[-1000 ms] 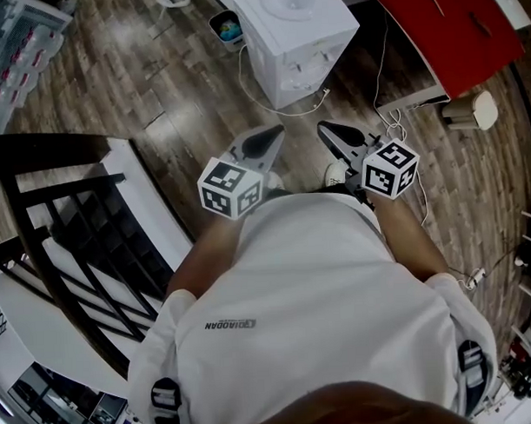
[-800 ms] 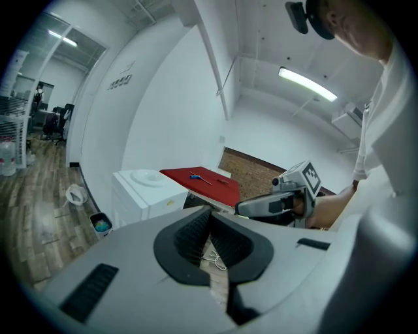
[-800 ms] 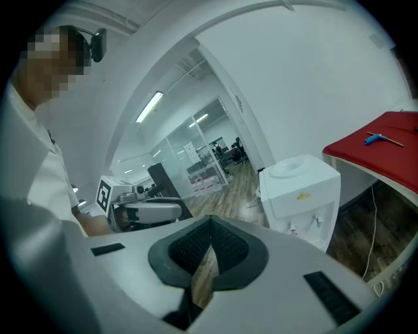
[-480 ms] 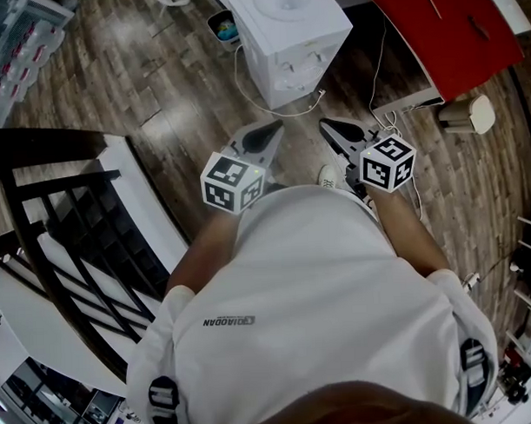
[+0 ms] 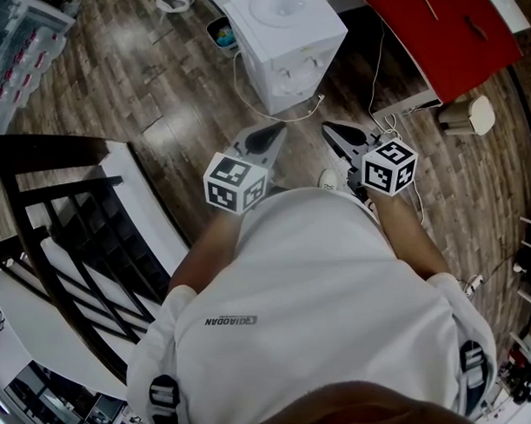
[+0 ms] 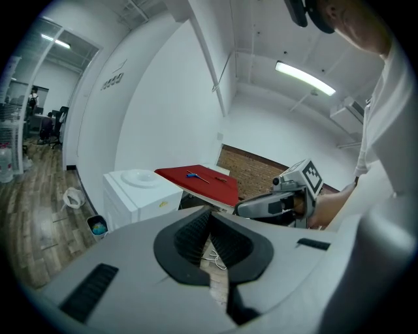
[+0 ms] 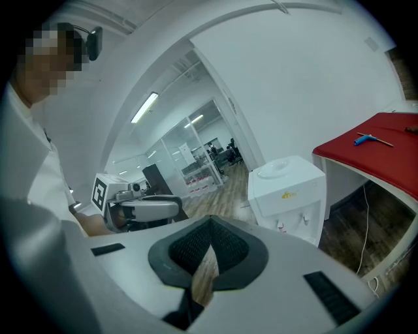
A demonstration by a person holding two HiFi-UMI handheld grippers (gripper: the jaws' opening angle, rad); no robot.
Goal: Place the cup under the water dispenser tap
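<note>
Wood floor [image 5: 192,96] separates dispenser [image 5: 285,36] front edge from left gripper [image 5: 276,130], right gripper [image 5: 327,128].

White water dispenser [image 5: 285,36], red table [image 5: 451,35], brown plank floor [image 5: 156,71].

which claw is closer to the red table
Right. The right claw sits just left of the red table; the left claw is farther left still, with the right one between it and the table.
</note>
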